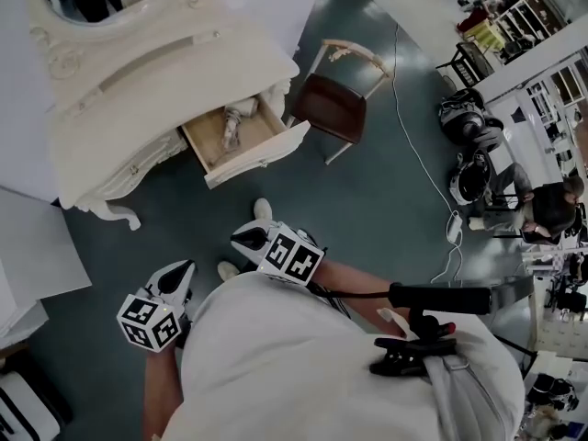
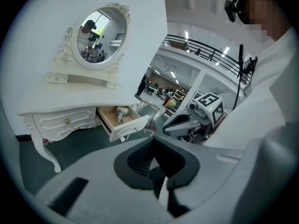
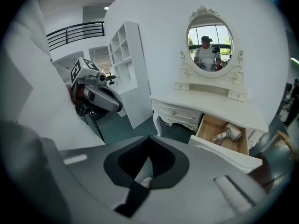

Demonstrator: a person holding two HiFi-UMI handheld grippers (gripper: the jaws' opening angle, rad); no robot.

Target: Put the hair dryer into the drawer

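Note:
The cream hair dryer (image 1: 233, 123) lies inside the open wooden drawer (image 1: 261, 159) of the white dressing table (image 1: 138, 81). The hair dryer (image 2: 122, 113) shows in that drawer (image 2: 135, 123) in the left gripper view, and the hair dryer (image 3: 227, 134) in the drawer (image 3: 210, 127) in the right gripper view. Both grippers hang close to the person's body, well short of the table. My left gripper (image 1: 186, 268) is shut and holds nothing. My right gripper (image 1: 241, 237) also looks shut and empty, pointing towards the drawer.
A brown-seated chair (image 1: 333, 106) stands just right of the drawer. An oval mirror (image 2: 97, 40) tops the table. A white shelf unit (image 3: 125, 55) stands to its left. A white cable (image 1: 415, 145) runs across the dark floor, and a seated person (image 1: 549, 207) is at the far right.

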